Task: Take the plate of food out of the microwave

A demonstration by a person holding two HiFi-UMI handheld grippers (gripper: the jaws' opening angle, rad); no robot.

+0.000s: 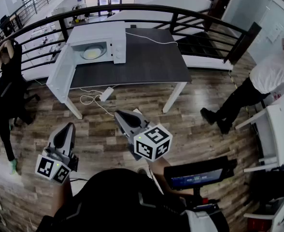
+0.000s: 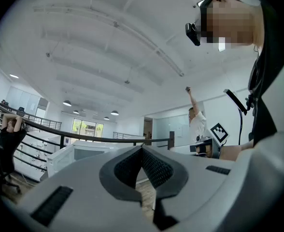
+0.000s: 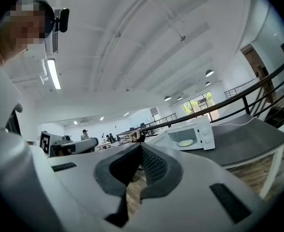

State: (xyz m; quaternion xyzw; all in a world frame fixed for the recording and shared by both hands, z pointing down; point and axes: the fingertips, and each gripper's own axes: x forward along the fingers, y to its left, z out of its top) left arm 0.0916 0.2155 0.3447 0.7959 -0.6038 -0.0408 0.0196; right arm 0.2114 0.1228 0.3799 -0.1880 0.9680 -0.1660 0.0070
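We saw one microwave (image 1: 96, 44) on one table (image 1: 147, 64), its door (image 1: 61, 75) swung open to the left, and one plate (image 1: 92, 53) of pale food inside. There were two grippers, both low by our body and well apart from the table. The left gripper (image 1: 68, 126) had its jaws pressed together with nothing between them; the right gripper (image 1: 118, 114) was the same, closed and empty. The plate lay ahead, between the two grippers' lines, slightly left of the right one. The plate was round, so no long axis mattered. We judged the right gripper nearer, and the open door crowded the left side. Two other people stood off at the sides
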